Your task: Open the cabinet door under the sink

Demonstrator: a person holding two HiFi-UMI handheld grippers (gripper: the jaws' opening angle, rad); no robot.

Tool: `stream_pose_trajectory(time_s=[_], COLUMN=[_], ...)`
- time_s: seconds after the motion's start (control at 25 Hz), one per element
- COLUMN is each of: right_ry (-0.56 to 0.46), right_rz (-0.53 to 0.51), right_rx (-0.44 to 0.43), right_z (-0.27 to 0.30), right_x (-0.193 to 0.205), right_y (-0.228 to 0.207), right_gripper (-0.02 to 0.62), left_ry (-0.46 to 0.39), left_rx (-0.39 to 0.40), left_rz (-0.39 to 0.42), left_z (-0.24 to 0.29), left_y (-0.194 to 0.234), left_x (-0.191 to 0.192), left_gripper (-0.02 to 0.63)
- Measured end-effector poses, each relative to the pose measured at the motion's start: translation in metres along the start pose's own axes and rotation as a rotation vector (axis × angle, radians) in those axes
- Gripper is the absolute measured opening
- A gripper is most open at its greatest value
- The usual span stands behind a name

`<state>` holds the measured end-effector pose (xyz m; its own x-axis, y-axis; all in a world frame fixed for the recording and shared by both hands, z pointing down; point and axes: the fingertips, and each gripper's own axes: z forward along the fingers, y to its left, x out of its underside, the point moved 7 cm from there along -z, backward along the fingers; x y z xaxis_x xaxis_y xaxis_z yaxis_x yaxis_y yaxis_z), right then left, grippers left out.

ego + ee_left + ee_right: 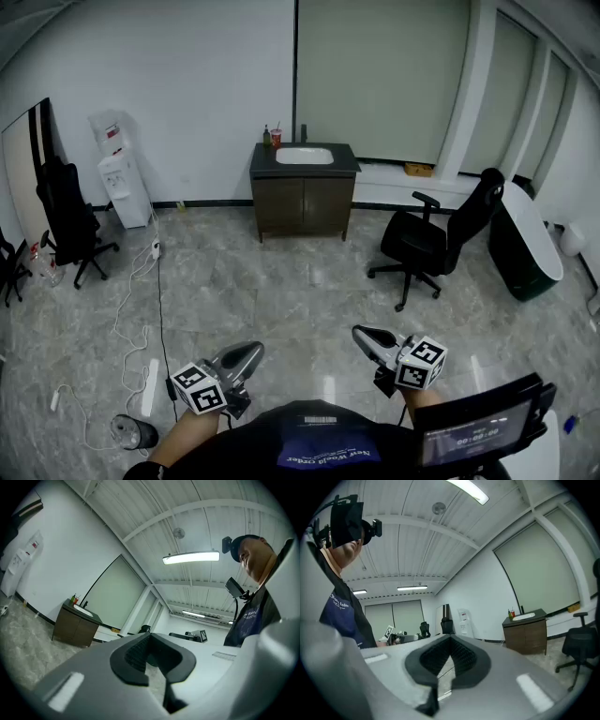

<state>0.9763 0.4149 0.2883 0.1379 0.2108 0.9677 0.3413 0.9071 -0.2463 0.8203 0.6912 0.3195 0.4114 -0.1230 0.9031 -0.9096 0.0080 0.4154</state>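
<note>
Under far sink point(304, 156), closed cabinet door point(302, 204)

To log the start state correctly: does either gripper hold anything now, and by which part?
Nothing is held. The left gripper and the right gripper both have fingers closed on nothing, far from the cabinet.

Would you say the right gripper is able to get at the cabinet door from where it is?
Probably not yet: the right gripper is near the person, the cabinet door far across the floor; nothing blocks the way.
</note>
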Motion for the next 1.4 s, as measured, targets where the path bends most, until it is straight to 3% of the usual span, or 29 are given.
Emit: stream_pose_trajectory(time_s=[0.76, 1.4], right_ry=[-0.001, -0.006], right_rz=[0.036, 0.007], right_rx=[-0.006, -0.025], right_z=[0.014, 0.125], right_x=[-0.001, -0.008], right_y=[-0.001, 0.011], right_gripper=[0.000, 0.002], left_ry=[-0.008, -0.027], left_rx=[0.003, -0.010], left_rz=[0.000, -0.002], left_z=[-0.009, -0.059], left_y=[0.008, 0.093], left_x=[-0.001, -0.040], left_gripper=[0.002, 0.002])
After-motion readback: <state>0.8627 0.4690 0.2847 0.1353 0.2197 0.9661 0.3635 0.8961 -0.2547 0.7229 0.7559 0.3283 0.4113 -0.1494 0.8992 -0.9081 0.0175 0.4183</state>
